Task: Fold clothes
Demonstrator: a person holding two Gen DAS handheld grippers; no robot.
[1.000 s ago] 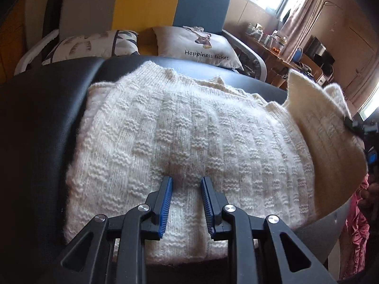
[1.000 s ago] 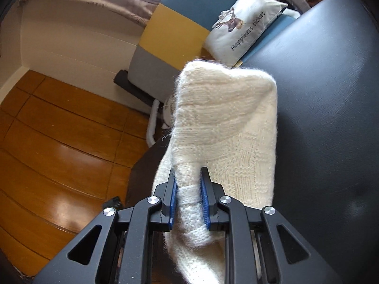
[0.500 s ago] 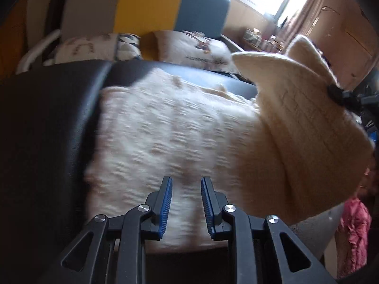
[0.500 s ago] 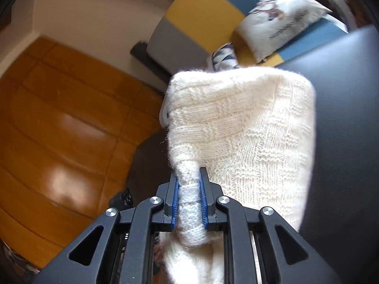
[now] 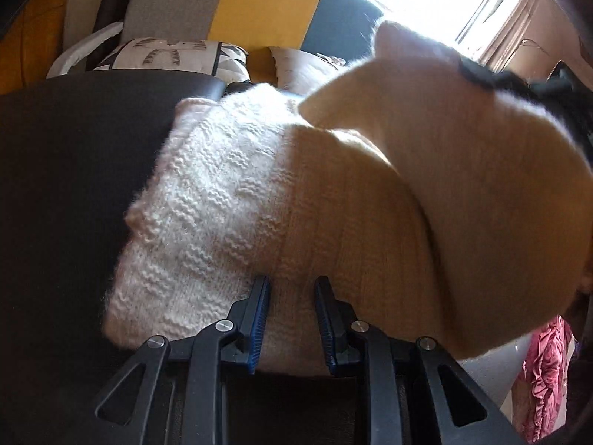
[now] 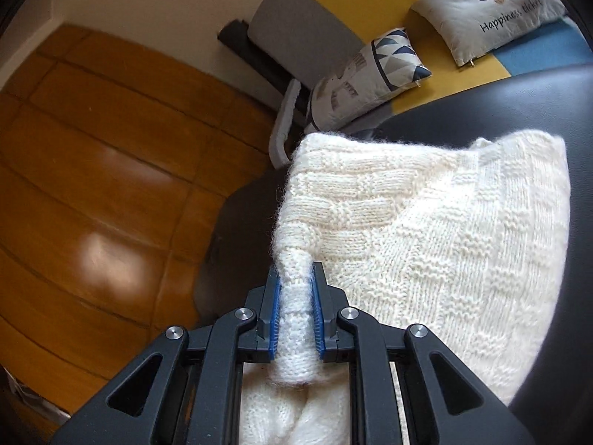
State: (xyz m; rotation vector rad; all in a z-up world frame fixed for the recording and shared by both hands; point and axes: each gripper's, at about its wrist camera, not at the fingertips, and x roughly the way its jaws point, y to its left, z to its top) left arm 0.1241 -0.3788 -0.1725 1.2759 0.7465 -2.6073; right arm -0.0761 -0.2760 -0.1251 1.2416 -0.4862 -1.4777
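- Cream knit: in the left wrist view our sweater (image 5: 229,200) lies on the black table (image 5: 66,193), long axis running away from us; our left gripper (image 5: 291,319) stands parted over its near hem, gripping nothing.
- In the right wrist view our right gripper (image 6: 295,311) clamps a bunched fold of the sweater (image 6: 437,259), lifted over the table (image 6: 537,104).

Your cream knit sweater (image 5: 222,200) lies on the black tabletop (image 5: 63,185), its near part flat, one side lifted and folding over the rest.
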